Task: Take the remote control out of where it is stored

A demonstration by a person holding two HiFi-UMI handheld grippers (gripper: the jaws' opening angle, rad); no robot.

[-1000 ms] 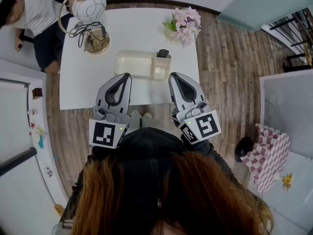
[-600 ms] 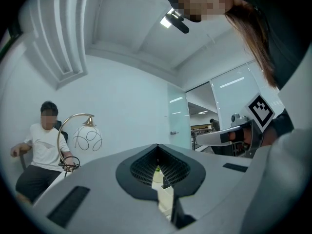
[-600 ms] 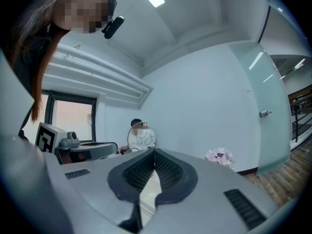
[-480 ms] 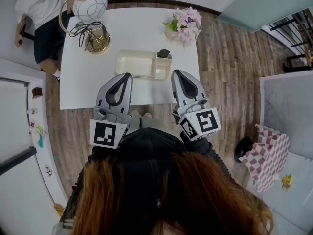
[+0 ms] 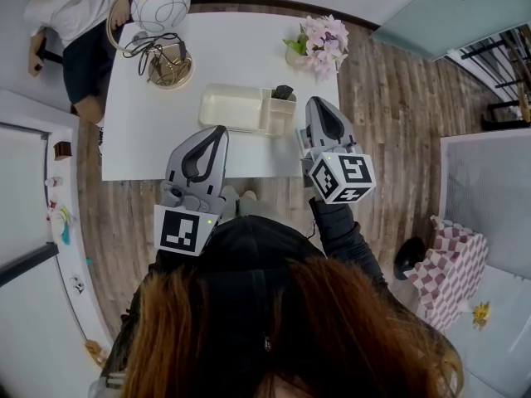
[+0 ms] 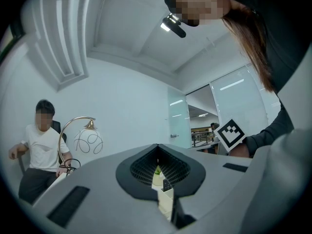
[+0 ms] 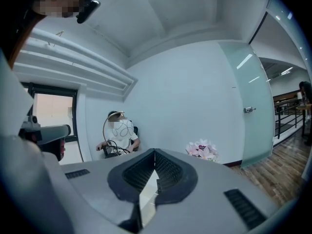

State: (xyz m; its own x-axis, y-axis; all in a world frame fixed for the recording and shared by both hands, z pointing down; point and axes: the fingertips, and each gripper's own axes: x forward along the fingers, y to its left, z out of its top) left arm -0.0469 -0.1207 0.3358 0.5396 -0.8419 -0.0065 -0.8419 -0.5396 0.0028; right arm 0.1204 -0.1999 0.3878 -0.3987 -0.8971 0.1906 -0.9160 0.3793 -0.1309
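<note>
Stored: remote control (image 5: 282,92) in cream tray (image 5: 232,108), right-end compartment | right tool (image 5: 319,104): pressed together, empty, just right of tray | left tool (image 5: 216,131): pressed together, empty, by tray's near edge

The left gripper (image 5: 217,131) is pointing forward and level, close in front of the body, with its jaws lying together and nothing sitting between them. The right gripper (image 5: 319,103) is reaching farther forward than the left one, and its jaws are likewise lying closed and empty. The right arm (image 5: 338,232), in a dark sleeve, is stretching out behind its gripper, and the two grippers are standing apart, side by side.
</note>
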